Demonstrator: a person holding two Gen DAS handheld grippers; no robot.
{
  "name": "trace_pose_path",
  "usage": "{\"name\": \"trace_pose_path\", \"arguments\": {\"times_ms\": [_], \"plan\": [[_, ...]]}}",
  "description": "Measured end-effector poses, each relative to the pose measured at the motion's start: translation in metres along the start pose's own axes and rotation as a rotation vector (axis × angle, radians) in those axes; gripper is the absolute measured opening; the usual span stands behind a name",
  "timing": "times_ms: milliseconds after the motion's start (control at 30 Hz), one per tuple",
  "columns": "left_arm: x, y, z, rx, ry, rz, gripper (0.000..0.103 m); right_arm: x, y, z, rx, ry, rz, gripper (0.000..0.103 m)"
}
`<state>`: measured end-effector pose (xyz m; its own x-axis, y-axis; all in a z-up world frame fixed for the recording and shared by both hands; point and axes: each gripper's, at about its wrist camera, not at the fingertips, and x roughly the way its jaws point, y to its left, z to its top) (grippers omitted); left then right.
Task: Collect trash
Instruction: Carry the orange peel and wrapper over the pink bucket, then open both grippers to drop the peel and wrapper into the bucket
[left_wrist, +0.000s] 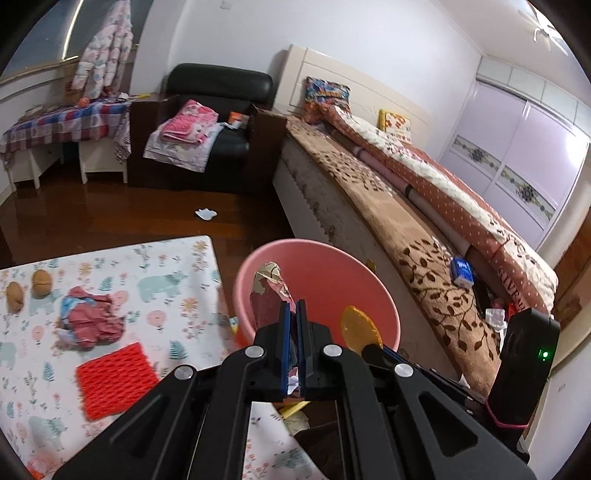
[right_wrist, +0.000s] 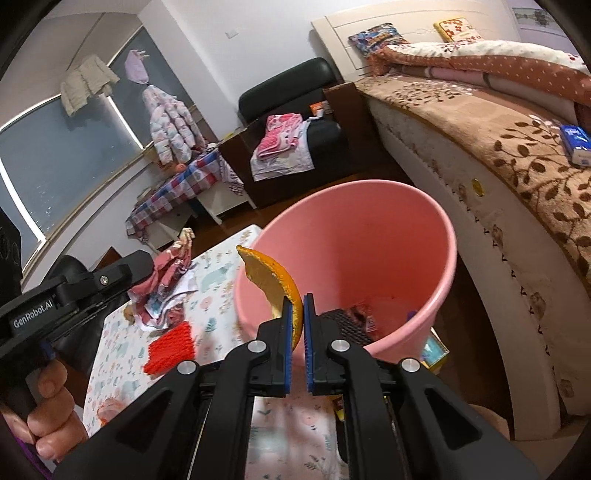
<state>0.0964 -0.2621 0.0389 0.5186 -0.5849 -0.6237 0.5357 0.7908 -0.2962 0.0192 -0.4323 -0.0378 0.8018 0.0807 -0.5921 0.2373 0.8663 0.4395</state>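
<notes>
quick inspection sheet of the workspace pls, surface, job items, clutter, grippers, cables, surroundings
surface: low table under a floral animal-print cloth, beside the bed.
job's things: pink bin at the table edge, some trash already inside; crumpled red wrapper and orange peel held at the bin; on the table a crumpled red paper wad, red foam net, two walnuts.
clutter: white scrap on the floor; blue pack on the bed.
grippers: left gripper shut on the wrapper; right gripper shut on the peel.
cables: nothing seen.
surroundings: bed, black armchair, wardrobe.
</notes>
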Motion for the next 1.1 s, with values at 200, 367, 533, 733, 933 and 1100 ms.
{"name": "trace_pose_path", "arguments": {"times_ms": [200, 367, 533, 733, 933, 1100], "plan": [[0.029, -0.011, -0.002, 0.013, 0.043, -0.006, 0.003, 0.005, -0.015, 0.005, 0.013, -0.008, -0.043, 0.006], [0.045, -0.016, -0.006, 0.021, 0.063, 0.004, 0.003, 0.009, -0.021, 0.003, 0.007, -0.007, -0.065, 0.006], [0.053, -0.016, -0.009, 0.022, 0.079, 0.010, 0.002, 0.015, -0.024, 0.003, 0.007, 0.009, -0.076, 0.006], [0.052, -0.016, -0.011, 0.024, 0.070, 0.022, 0.012, 0.021, -0.026, 0.004, 0.018, 0.030, -0.082, 0.013], [0.045, -0.010, -0.013, 0.011, 0.067, 0.025, 0.027, 0.017, -0.026, 0.003, 0.027, 0.008, -0.079, 0.030], [0.036, -0.005, -0.015, -0.010, 0.065, 0.026, 0.033, 0.013, -0.019, 0.000, 0.010, 0.005, -0.074, 0.030]]}}
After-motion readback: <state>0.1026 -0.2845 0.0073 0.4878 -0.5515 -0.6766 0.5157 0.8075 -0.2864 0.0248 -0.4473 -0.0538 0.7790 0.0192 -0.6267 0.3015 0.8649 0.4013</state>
